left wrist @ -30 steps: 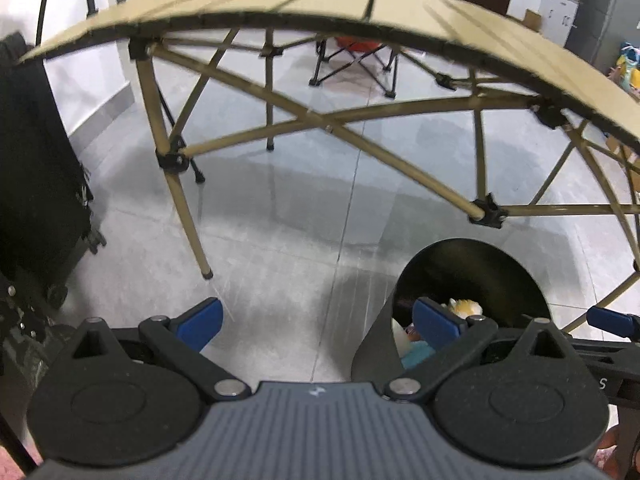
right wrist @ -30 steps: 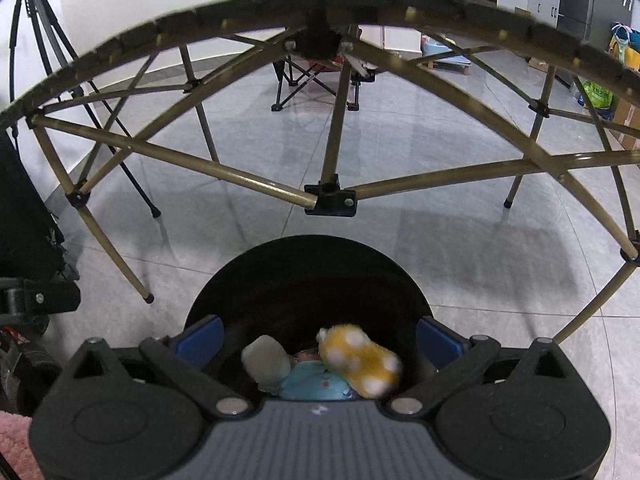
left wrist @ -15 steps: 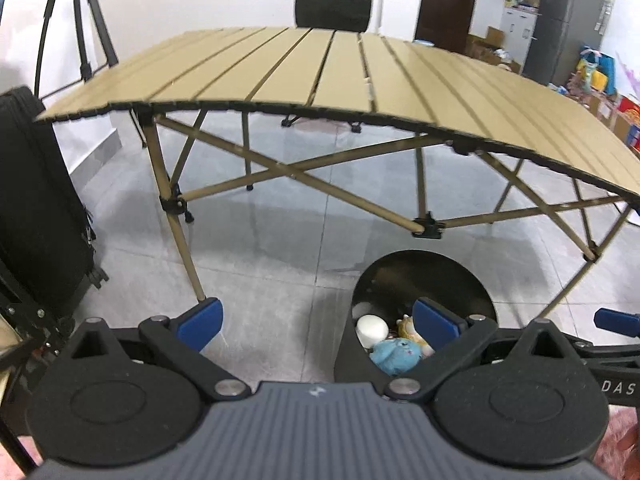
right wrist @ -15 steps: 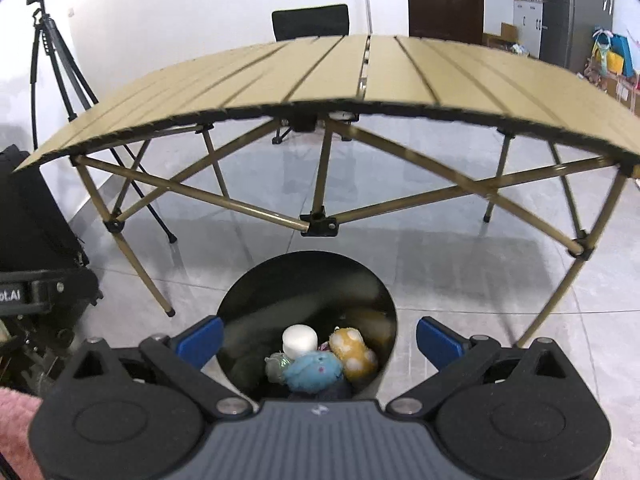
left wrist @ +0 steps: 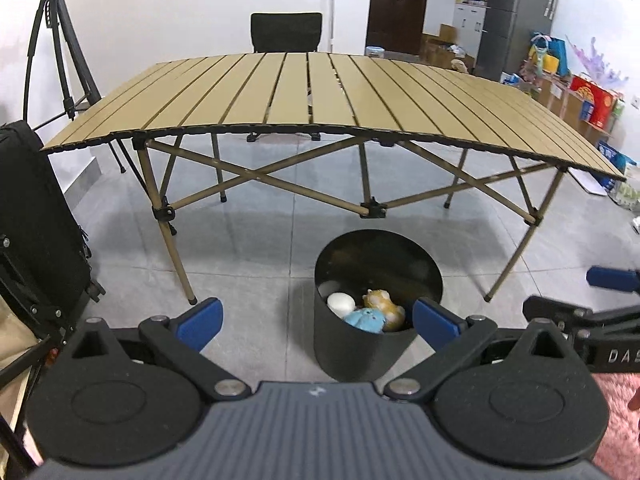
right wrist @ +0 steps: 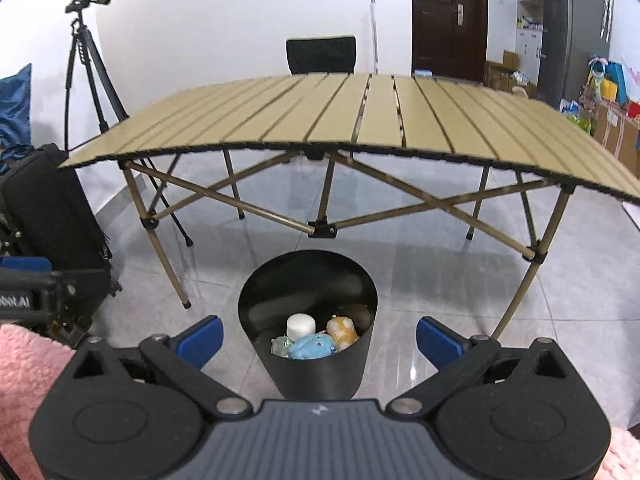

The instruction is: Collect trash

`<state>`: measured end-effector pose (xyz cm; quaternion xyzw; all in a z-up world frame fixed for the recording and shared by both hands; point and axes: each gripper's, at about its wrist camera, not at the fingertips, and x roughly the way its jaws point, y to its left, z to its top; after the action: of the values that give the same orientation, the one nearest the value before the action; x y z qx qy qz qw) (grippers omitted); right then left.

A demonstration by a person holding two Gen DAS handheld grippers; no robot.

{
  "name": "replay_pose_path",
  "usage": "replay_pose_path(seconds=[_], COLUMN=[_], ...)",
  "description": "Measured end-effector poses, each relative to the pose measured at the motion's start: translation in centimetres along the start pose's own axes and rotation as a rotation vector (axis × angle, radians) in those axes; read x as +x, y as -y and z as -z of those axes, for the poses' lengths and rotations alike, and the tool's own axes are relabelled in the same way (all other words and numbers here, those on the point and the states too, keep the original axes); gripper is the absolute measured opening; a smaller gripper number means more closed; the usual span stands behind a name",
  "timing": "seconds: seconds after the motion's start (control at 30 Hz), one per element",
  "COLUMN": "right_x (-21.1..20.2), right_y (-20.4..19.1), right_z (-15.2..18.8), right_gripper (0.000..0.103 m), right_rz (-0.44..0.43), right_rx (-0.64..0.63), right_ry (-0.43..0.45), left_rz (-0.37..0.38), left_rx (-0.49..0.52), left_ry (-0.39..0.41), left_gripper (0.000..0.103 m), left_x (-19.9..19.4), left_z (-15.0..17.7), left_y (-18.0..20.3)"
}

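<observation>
Both grippers have risen above the tabletop; left gripper and right gripper gape wide, empty. Trash sits in the bin by the table's near edge; I could knock it over.

Black left gripper body, blue fingertips; pink fuzzy sleeve.

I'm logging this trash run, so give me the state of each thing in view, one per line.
Left gripper: open, holding nothing.
Right gripper: open, holding nothing.
Black trash bin: upright on the floor, no lid on it.
Blue plush toy, yellow plush toy, white cylinder: inside the bin.
Folding slat table: unfolded.
</observation>
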<state>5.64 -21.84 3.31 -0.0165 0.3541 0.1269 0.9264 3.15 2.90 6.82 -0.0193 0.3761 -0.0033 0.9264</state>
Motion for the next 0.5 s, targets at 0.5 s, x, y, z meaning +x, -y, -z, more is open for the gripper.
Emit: replay_pose_path(seconds=[0.5], right_x=[-3.7], right_y=[-0.7], right_z=[1.2], right_gripper=[0.103], right_rz=[0.006], right_rx=[-0.017], right_ry=[0.038], left_rz=[0.016], left_rx=[0.021], left_ry=[0.003], left_gripper=[0.103], left_x=[-2.5], left_z=[1.8], left_y=[0.6])
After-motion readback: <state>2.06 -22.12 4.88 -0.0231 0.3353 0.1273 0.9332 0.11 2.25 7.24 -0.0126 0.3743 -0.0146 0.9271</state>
